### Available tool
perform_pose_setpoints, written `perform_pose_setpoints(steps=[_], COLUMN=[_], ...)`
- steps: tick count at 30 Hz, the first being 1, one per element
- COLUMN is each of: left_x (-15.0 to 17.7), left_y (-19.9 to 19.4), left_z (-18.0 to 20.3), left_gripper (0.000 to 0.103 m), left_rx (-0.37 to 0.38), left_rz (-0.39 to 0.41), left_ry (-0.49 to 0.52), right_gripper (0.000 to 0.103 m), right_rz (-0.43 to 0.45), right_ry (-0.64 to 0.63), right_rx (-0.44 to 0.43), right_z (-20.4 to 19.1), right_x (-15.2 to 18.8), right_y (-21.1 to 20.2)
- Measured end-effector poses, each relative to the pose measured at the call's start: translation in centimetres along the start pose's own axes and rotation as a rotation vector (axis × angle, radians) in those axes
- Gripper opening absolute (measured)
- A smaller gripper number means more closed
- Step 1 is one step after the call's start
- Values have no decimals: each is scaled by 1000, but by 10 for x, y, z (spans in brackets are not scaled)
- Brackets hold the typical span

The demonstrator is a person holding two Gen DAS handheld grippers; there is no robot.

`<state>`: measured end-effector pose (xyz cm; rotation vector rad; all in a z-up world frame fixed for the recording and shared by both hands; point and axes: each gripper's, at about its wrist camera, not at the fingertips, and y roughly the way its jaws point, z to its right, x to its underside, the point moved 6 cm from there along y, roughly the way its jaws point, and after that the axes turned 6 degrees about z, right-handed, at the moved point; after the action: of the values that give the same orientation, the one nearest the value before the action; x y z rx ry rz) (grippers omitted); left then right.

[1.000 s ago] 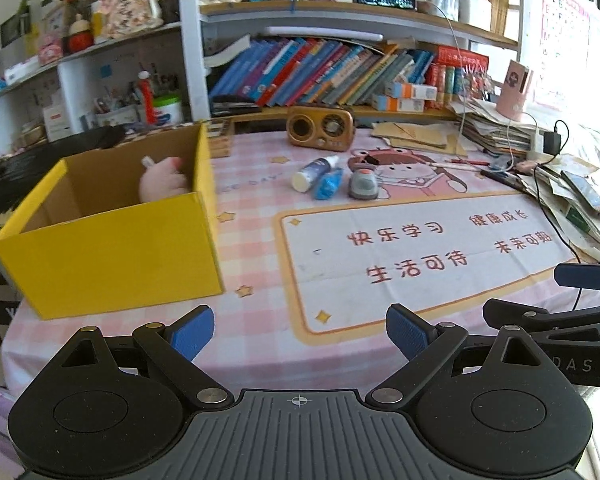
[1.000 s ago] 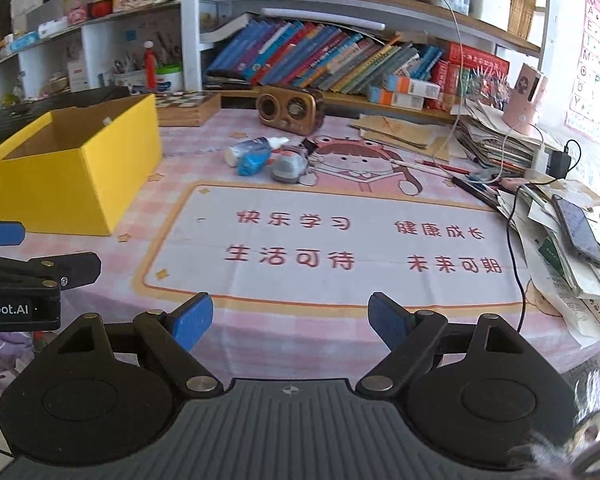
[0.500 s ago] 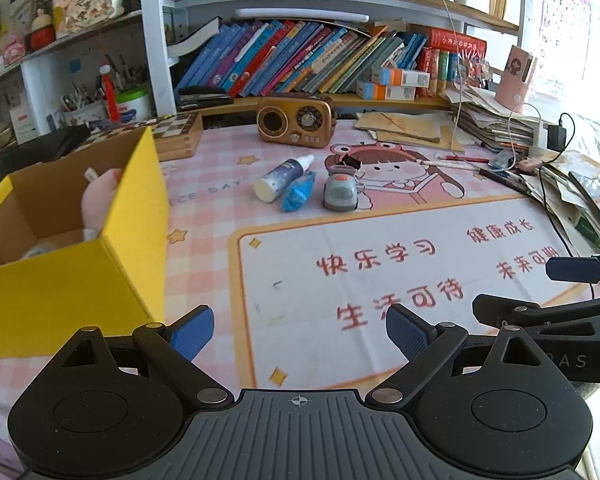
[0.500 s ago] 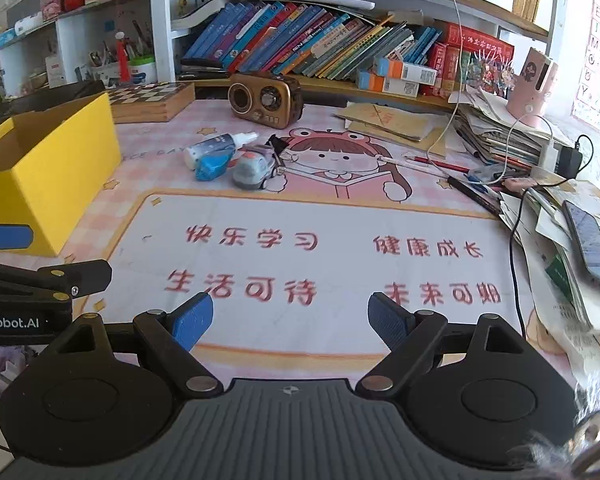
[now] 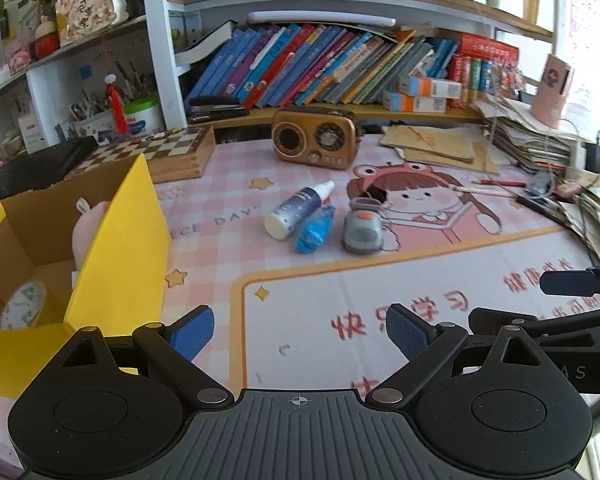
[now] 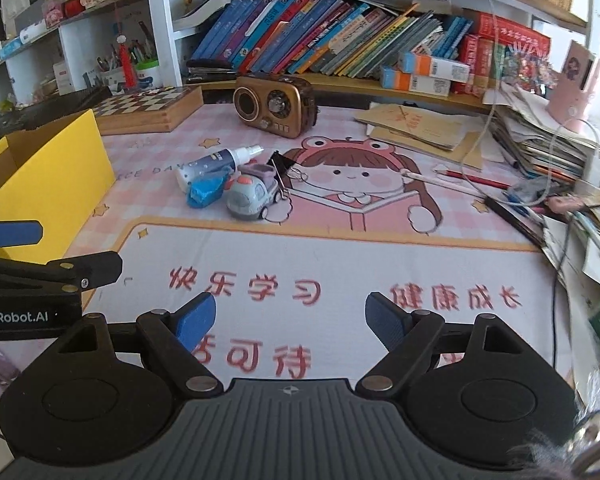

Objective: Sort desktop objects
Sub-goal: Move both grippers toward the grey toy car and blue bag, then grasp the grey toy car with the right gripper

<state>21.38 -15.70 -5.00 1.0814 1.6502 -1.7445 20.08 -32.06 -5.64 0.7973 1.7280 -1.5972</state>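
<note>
Two empty grippers over the desk mat: left gripper spread, right gripper closing

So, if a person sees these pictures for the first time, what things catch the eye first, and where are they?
First the bright yellow box at the left, open, with a pink plush toy inside. Then the small cluster mid-table on the pink mat: a spray bottle, a blue wrapped item and a grey toy car. Behind them stands a brown retro radio.
</note>
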Motion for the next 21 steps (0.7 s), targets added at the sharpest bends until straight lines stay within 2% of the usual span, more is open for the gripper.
perform_pose_setpoints(steps=[7, 16, 21], left_x=[-11, -18, -19], left_y=[18, 35, 45], left_z=[-7, -19, -21], left_gripper=[95, 95, 95], left_rx=[-50, -117, -143], left_rz=[-7, -38, -61], left_ry=[-21, -58, -70], right_gripper=[81, 75, 71], right_rz=[-3, -2, -53], right_ry=[-17, -23, -41], right_rx=[-46, -104, -142], right_z=[4, 0, -6], right_x=[-18, -44, -50], right_y=[34, 84, 119])
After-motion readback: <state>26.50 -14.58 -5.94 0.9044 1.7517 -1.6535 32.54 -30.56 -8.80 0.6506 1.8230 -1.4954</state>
